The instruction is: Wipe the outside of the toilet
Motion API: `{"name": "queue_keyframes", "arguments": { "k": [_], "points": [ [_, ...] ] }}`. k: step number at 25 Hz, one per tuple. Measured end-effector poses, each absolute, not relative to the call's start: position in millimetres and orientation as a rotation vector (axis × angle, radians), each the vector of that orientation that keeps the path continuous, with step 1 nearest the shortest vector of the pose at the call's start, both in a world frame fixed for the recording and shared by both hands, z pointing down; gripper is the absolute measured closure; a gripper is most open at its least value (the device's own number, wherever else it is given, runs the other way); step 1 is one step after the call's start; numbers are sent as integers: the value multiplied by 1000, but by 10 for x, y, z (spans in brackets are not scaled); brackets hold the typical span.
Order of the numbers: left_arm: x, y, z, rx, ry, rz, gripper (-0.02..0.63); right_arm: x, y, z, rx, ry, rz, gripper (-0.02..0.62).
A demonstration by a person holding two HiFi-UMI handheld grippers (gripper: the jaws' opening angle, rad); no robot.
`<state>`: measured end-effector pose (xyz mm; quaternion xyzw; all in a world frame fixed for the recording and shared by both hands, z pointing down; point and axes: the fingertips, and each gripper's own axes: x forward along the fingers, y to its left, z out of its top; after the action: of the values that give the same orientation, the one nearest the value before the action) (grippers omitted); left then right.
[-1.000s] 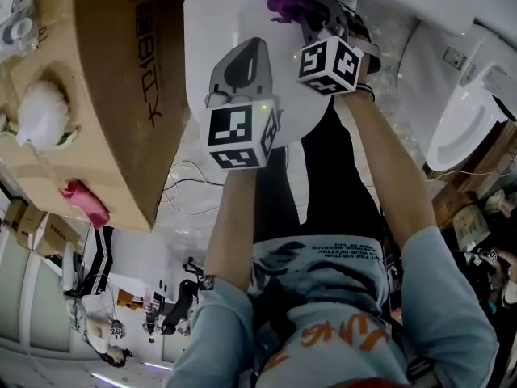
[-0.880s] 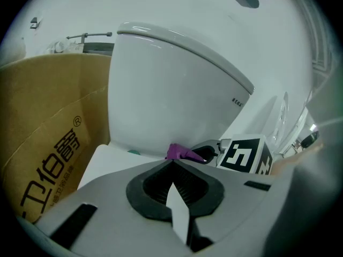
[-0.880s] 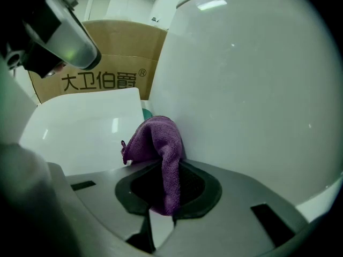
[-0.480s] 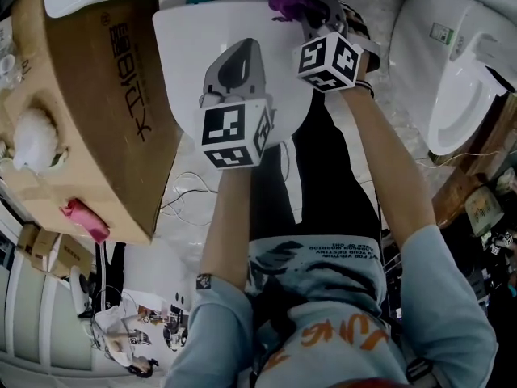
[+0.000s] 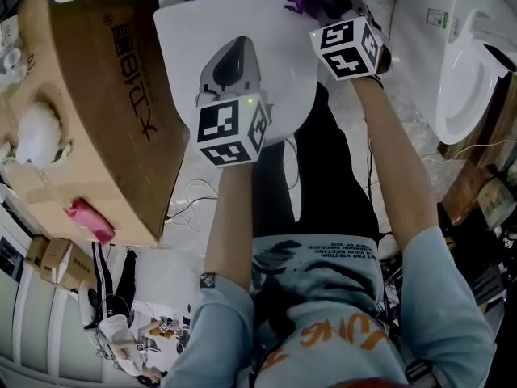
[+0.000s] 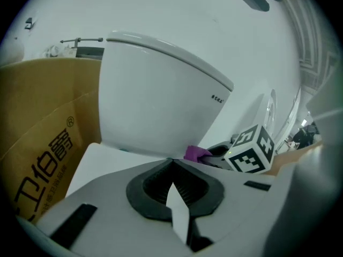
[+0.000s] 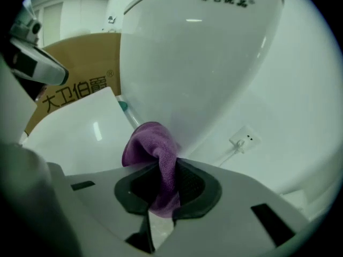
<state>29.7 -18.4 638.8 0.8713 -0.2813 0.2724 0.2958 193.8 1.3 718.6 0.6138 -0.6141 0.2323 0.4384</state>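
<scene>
Right tool (image 7: 161,183): 2 jaws clamped on purple cloth (image 7: 153,146), bunch left sticking out front as wiping pad. Held at rear of toilet (image 5: 182,47), top centre of head view, at foot of tank (image 7: 203,63); contact likely, not certain. Left tool (image 6: 170,162): jaws together, empty, hovers over toilet, clear of wipe path. Cardboard box (image 5: 89,95) close at frame left limits access on that side.

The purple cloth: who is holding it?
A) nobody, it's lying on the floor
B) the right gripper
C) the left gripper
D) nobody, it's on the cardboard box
B: in the right gripper view the purple cloth is pinched between the jaws of the right gripper, while the left gripper is shut with nothing between its jaws.
</scene>
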Motion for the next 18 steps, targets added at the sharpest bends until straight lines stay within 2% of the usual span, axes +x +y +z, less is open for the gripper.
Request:
{"name": "queue_keyframes", "arguments": {
  "k": [5, 18],
  "points": [
    [86, -319, 6075, 2353, -800, 656, 581, 1809, 84, 6770, 1639, -1569, 622, 525],
    [-538, -468, 4554, 2499, -848, 531, 581, 1085, 280, 5151, 1962, -1721, 716, 523]
  ]
}}
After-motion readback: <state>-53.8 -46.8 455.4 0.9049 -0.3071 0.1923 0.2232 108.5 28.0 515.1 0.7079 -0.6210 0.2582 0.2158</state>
